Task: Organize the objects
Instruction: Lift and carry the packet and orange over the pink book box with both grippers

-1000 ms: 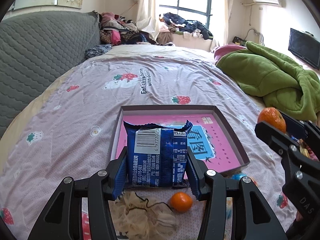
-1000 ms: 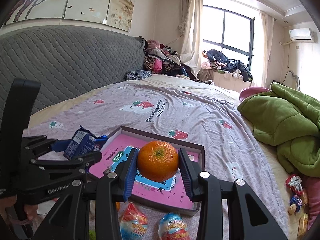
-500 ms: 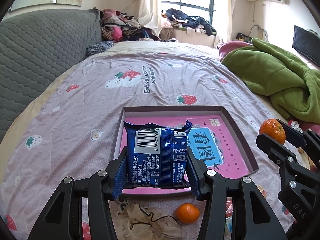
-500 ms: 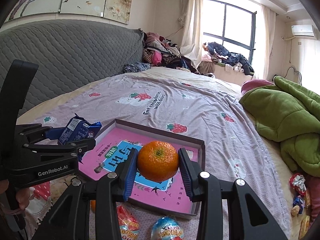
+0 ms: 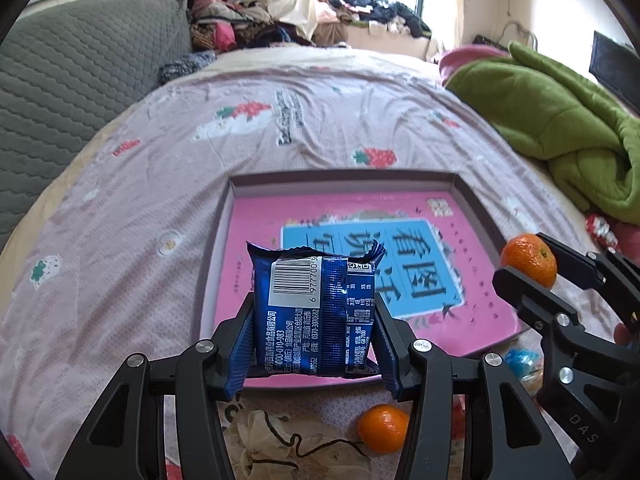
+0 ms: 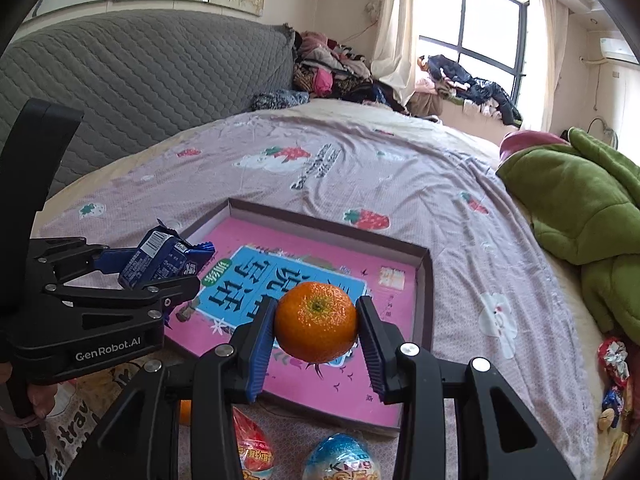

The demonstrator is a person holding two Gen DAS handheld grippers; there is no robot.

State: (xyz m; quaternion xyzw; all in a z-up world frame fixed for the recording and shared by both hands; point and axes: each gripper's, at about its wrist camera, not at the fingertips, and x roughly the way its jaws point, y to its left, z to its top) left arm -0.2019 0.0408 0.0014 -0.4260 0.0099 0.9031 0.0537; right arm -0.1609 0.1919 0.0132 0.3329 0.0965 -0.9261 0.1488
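Left gripper (image 5: 316, 332): squeezes the blue snack pack (image 5: 315, 312).
Right gripper (image 6: 316, 334): squeezes the orange (image 6: 316, 322).
Both: above the pink box (image 6: 424, 280).

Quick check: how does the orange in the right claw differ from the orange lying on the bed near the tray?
The held orange is off the bedsheet, clamped between the right claw's pads above the pink tray; the loose orange lies on the bed, ungripped. The held one is over the tray; the loose one sits outside its near edge. Both are round, orange and unpeeled.

Green blanket (image 5: 560, 120); clothes (image 6: 332, 68), perhaps laundry, piled.
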